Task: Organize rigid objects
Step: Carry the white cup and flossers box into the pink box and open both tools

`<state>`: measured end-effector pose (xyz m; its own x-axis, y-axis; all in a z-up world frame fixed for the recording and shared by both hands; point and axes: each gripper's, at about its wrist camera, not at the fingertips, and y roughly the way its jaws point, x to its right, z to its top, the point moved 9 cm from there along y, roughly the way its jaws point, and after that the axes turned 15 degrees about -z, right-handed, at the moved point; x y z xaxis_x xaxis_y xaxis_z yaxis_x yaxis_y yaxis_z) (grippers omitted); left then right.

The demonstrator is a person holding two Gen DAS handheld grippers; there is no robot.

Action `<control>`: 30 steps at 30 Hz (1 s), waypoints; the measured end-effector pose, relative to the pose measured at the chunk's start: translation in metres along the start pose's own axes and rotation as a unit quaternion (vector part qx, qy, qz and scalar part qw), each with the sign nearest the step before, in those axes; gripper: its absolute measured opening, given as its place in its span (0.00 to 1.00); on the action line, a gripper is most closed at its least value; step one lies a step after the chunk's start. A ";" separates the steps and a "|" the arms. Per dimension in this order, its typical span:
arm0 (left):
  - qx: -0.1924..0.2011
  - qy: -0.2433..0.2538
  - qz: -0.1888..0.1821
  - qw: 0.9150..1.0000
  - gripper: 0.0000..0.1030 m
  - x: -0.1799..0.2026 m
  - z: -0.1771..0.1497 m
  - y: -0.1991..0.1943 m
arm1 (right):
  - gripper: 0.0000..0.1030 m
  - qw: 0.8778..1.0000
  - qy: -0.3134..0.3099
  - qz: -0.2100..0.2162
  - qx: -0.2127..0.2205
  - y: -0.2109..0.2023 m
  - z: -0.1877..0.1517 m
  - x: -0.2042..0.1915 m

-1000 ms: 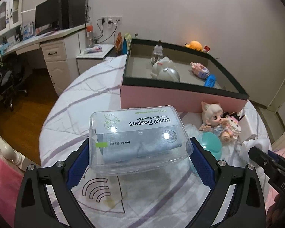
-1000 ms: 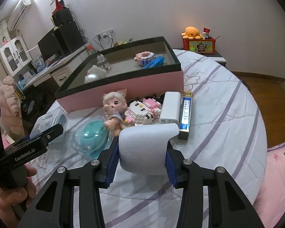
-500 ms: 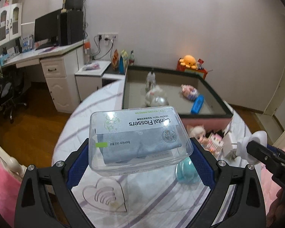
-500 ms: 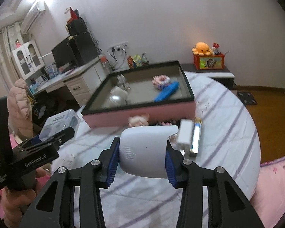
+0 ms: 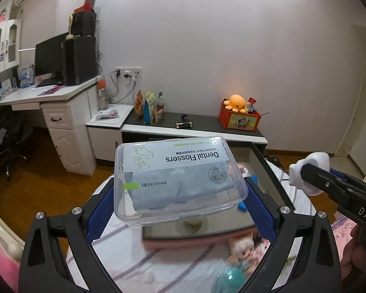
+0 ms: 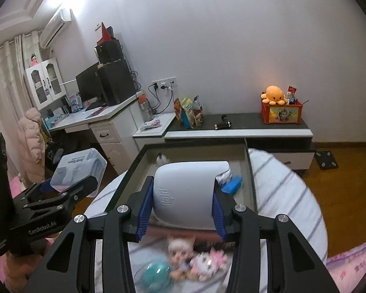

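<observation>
My left gripper (image 5: 180, 195) is shut on a clear Dental Flossers box (image 5: 178, 178) and holds it high above the bed, near the front of the pink storage box (image 5: 268, 171). My right gripper (image 6: 183, 195) is shut on a white rounded case (image 6: 185, 190), held over the storage box's near wall (image 6: 134, 168). The white case also shows at the right in the left wrist view (image 5: 307, 175), and the flossers box at the left in the right wrist view (image 6: 78, 168). A blue item (image 6: 231, 184) lies inside the storage box.
On the striped bed cover (image 6: 280, 195) in front of the storage box lie a small doll (image 6: 180, 249), a pink-white brick cat (image 6: 207, 263) and a teal ball (image 6: 156, 272). A low cabinet (image 6: 256, 124) and a desk (image 6: 97, 117) stand behind the bed.
Both grippers have risen well above the bed with their loads and moved toward the storage box; the views now tilt up to the wall.
</observation>
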<state>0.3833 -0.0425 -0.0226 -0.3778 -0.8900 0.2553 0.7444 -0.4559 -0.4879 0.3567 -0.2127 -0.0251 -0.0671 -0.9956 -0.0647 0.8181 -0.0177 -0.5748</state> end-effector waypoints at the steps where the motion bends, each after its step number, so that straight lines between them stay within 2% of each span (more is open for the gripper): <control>1: -0.006 -0.002 -0.004 1.000 0.95 -0.001 0.002 0.011 | 0.42 1.000 0.003 0.003 -0.005 0.007 0.003 0.001; 6: -0.039 -0.010 -0.014 0.999 0.95 0.001 -0.008 0.049 | 0.42 0.999 0.004 0.000 -0.036 0.042 -0.001 0.005; 11: -0.079 -0.018 -0.015 0.997 0.95 -0.001 -0.041 0.077 | 0.42 0.998 0.004 -0.004 -0.066 0.068 -0.018 0.011; 20: -0.117 -0.015 -0.003 0.993 0.95 -0.003 -0.068 0.108 | 0.42 0.995 0.005 -0.009 -0.101 0.100 -0.031 0.015; 27: -0.141 0.001 0.021 0.990 0.95 -0.006 -0.074 0.123 | 0.43 0.992 0.001 -0.017 -0.127 0.120 -0.044 0.015; 30: -0.145 0.001 0.026 0.989 1.00 -0.009 -0.078 0.126 | 0.44 0.990 0.003 -0.016 -0.141 0.127 -0.052 0.017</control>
<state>0.4374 -0.0926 -0.1510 -0.3451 -0.9118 0.2225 0.5740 -0.3926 -0.7186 0.4295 -0.2271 -0.1413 -0.0949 -0.9944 -0.0471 0.6242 -0.0226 -0.7809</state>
